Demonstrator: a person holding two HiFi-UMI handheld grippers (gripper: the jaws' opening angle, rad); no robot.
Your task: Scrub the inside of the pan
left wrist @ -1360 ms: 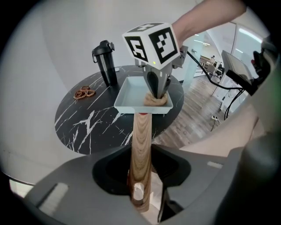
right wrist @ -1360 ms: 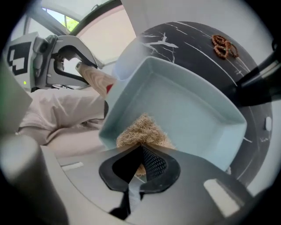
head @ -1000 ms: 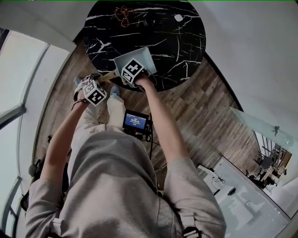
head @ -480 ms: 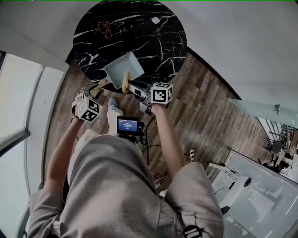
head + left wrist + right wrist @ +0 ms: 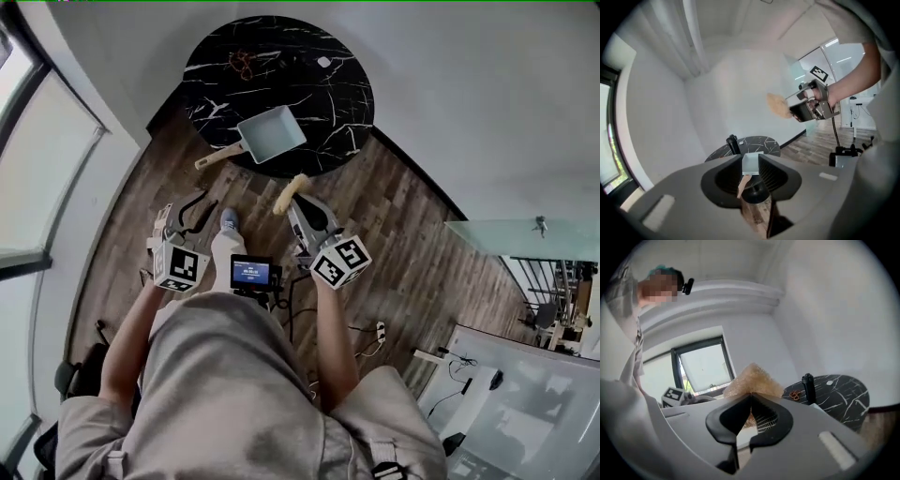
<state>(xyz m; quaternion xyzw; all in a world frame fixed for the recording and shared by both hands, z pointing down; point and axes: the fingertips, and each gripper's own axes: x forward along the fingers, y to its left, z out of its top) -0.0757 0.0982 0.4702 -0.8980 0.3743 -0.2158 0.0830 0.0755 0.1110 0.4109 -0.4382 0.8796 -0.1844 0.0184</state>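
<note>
A sponge (image 5: 752, 380) is clamped in the right gripper (image 5: 750, 399), well short of the pan (image 5: 272, 134); the left gripper (image 5: 750, 161) is open, empty. Unbraced, the pan could be shoved aside.

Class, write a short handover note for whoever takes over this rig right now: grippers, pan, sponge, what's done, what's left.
Left gripper: open, empty, held off the table.
Right gripper: shut on the sponge, clear of the pan.
Pan: upright on the black table, touched by neither gripper.
Done: sponge gripped; scrubbing so far can't be judged.
To do: scrub the pan's inside.
</note>
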